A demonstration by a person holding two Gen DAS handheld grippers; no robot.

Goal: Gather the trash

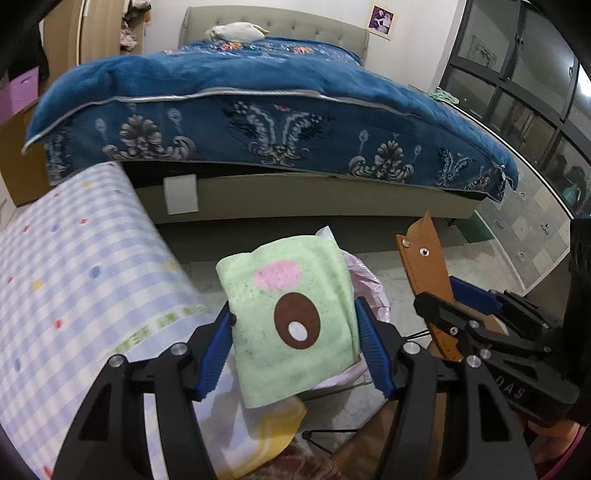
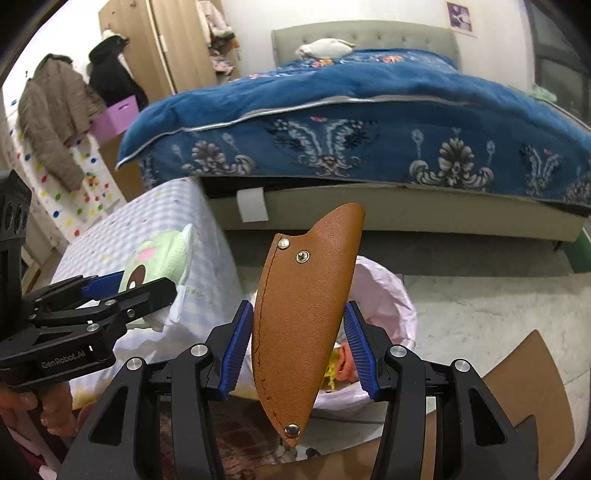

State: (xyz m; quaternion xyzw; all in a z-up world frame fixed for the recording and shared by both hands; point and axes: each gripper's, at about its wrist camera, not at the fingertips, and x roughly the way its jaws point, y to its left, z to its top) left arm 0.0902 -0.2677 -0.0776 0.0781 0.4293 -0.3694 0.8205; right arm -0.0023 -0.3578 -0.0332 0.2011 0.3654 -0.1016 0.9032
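The left gripper [image 1: 295, 343] is holding a folded green towel [image 1: 291, 317] between its two blue pads, which are pressing on both sides of the cloth; the towel is showing a pink patch and a brown oval with a white spot. The right gripper [image 2: 299, 347] is clamping a brown leather sheath [image 2: 303, 314] with metal rivets, and its pads are touching the two edges of the sheath, which is standing almost upright with the narrow tip pointing down. In the left wrist view the right gripper is appearing at the right side, with the sheath rising from it. Both things are hanging above a bin lined with a pale pink bag [image 2: 384, 295], which is standing on the grey floor [image 2: 480, 314] just beside a table covered with a blue checked cloth [image 1: 74, 277]. Some yellow item is lying inside the bag, but it is not clear what it is. Behind the bin, a bed with a dark blue patterned blanket [image 1: 258, 110] is filling the background, and a white pillow [image 1: 236, 31] is lying near the headboard.
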